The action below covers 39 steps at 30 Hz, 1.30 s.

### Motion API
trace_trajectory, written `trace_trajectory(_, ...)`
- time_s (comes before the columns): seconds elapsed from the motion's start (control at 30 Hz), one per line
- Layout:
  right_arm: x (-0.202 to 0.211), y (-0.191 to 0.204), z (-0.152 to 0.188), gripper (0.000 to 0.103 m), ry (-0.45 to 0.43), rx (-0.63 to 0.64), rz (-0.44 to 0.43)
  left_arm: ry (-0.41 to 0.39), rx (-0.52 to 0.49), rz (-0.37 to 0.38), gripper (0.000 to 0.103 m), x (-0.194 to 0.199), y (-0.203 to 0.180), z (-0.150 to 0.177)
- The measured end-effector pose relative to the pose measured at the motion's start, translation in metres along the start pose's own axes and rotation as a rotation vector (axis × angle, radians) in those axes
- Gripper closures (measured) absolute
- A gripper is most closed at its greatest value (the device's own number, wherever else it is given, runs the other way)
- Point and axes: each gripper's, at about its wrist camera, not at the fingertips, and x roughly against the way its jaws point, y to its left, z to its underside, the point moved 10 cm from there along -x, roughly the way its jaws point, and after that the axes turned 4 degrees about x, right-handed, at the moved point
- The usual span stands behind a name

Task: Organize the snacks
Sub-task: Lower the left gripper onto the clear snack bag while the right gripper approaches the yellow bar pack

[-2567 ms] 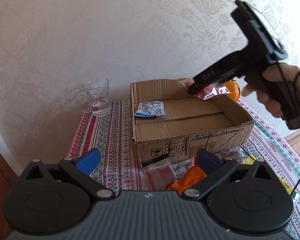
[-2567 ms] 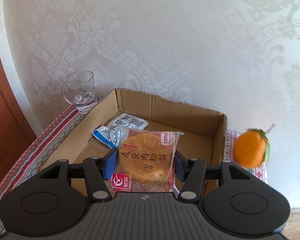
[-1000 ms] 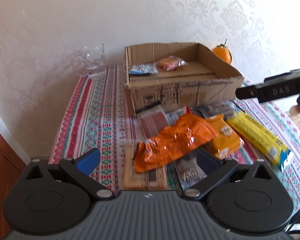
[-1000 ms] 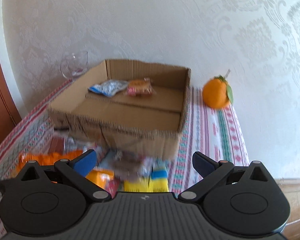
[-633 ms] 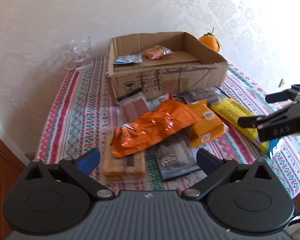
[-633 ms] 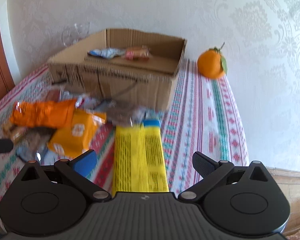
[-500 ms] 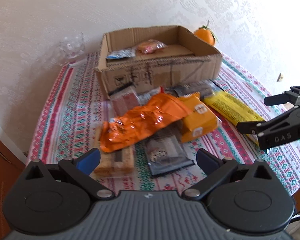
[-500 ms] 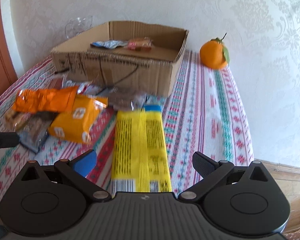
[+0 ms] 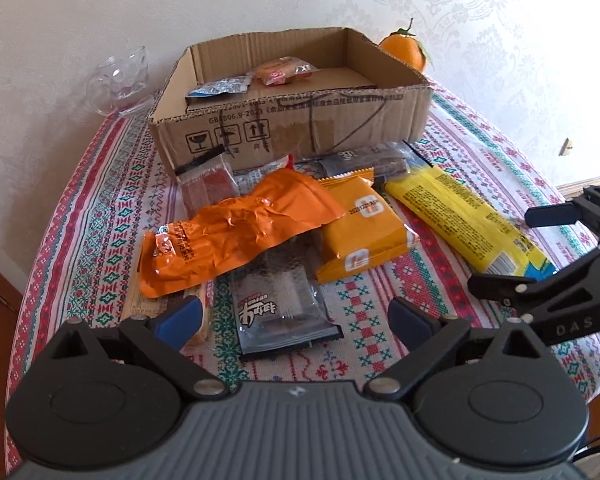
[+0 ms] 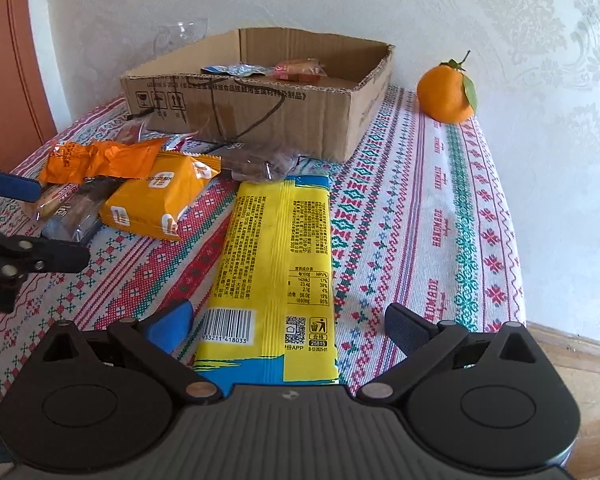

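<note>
A cardboard box (image 9: 284, 128) at the back of the table holds a blue-silver packet (image 9: 220, 88) and a round cake packet (image 9: 280, 72). In front of it lie an orange bag (image 9: 236, 232), a yellow-orange pack (image 9: 364, 228), a long yellow packet (image 10: 276, 248) and a dark clear packet (image 9: 280, 304). My left gripper (image 9: 294, 316) hangs low over the dark clear packet. Its jaws are closing, the packet lies between them, and the pads are clear of it. My right gripper (image 10: 290, 326) stands open astride the near end of the long yellow packet.
A glass mug (image 9: 120, 80) stands left of the box and an orange fruit (image 10: 446, 94) right of it. A red packet (image 9: 210, 190) and a biscuit pack (image 9: 148, 308) lie partly under the orange bag. The patterned tablecloth (image 10: 440, 220) ends at the right edge.
The right gripper let go of the round cake packet, which now lies in the box. Both grippers drew back from the box and sank toward the snacks. The left jaws have narrowed a little.
</note>
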Motion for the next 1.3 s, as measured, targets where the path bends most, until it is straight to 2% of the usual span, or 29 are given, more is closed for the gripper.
trace_trajectory(0.07, 0.0, 0.0, 0.0, 0.0, -0.01, 0.004, -0.004, 0.003, 0.009, 0.001, 0.019, -0.002, 0.001, 0.0)
trace_trajectory(0.3, 0.0, 0.001, -0.001, 0.0, -0.028, 0.009, -0.008, 0.03, -0.001, -0.024, 0.02, -0.015, -0.001, 0.003)
trace_trajectory(0.47, 0.0, 0.001, -0.001, 0.0, -0.038, 0.01, -0.01, 0.021, 0.019, -0.007, 0.022, -0.02, 0.002, 0.0)
trace_trajectory(0.6, -0.001, 0.001, -0.002, 0.0, -0.037, 0.006, -0.006, 0.006, 0.032, 0.014, 0.034, -0.018, 0.003, 0.0)
trace_trajectory(0.67, -0.001, 0.001, -0.002, 0.0, -0.038, 0.005, -0.004, 0.0, 0.03, 0.017, 0.048, -0.016, 0.005, 0.0)
trace_trajectory(0.7, -0.001, 0.001, -0.002, 0.0, -0.039, 0.005, -0.004, -0.002, 0.031, 0.018, 0.051, -0.015, 0.006, 0.0)
trace_trajectory(0.97, -0.001, 0.002, -0.001, 0.0, -0.041, 0.005, -0.005, 0.025, -0.039, 0.06, 0.051, 0.001, 0.005, 0.016)
trace_trajectory(1.3, -0.003, 0.006, -0.004, 0.0, -0.049, 0.028, -0.028, 0.027, 0.018, 0.044, 0.04, -0.003, 0.007, 0.015)
